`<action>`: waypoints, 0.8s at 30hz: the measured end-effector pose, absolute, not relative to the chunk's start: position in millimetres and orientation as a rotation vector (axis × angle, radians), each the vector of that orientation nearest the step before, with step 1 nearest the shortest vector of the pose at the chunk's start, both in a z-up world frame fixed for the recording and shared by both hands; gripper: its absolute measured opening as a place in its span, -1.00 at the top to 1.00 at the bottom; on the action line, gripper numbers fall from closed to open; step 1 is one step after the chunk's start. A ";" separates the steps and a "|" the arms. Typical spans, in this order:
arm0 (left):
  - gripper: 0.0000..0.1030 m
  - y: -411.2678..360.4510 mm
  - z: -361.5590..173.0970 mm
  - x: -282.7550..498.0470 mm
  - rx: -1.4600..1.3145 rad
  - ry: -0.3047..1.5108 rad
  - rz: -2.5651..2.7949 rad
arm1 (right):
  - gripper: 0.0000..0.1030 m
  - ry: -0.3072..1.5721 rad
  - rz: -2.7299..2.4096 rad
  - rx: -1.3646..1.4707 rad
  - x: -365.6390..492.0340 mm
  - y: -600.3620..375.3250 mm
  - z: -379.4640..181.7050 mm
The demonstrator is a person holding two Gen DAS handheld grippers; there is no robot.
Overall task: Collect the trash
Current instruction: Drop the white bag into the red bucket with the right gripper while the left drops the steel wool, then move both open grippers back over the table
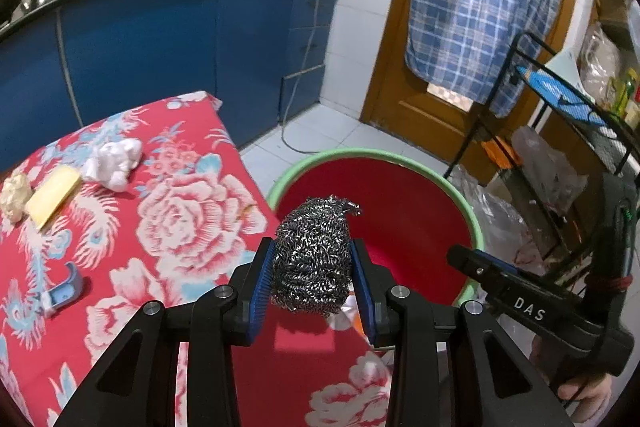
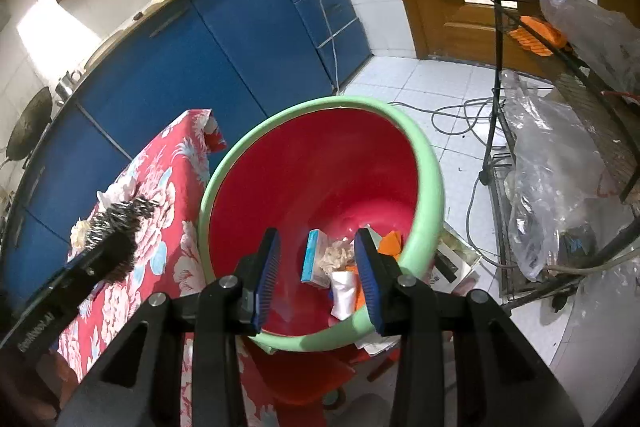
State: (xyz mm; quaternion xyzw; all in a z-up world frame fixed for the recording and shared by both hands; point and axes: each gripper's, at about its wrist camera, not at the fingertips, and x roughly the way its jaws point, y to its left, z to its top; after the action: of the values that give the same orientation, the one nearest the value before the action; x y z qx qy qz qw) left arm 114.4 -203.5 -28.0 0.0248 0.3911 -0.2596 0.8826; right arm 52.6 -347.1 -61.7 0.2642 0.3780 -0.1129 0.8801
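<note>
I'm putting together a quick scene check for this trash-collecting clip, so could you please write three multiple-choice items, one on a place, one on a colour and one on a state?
1. Where does the yellow sponge lie?
A. on the floral tablecloth
B. in the bucket
C. on the floor

2. What colour is the rim of the bucket?
A. blue
B. light green
C. black

3. What is the state of the left gripper?
A. open and empty
B. shut on the steel wool scrubber
C. shut on the sponge

Answers:
1 A: it rests on the tablecloth beside a white crumpled wad.
2 B: a light green rim rings the red inside.
3 B: both pads press the steel wool scrubber, while the right gripper is open over the bucket.
</note>
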 end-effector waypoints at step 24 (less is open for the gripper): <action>-0.06 -236.2 -38.5 119.8 0.081 0.832 -0.578 | 0.21 0.771 -0.254 0.588 38.1 -362.7 -64.5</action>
State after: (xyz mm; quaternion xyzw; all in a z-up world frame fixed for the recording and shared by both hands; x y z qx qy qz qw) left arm 119.8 -236.2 -38.5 0.0386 0.3984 -0.2767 0.8736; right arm 38.1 -362.7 -64.4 0.2821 0.3698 -0.1219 0.8768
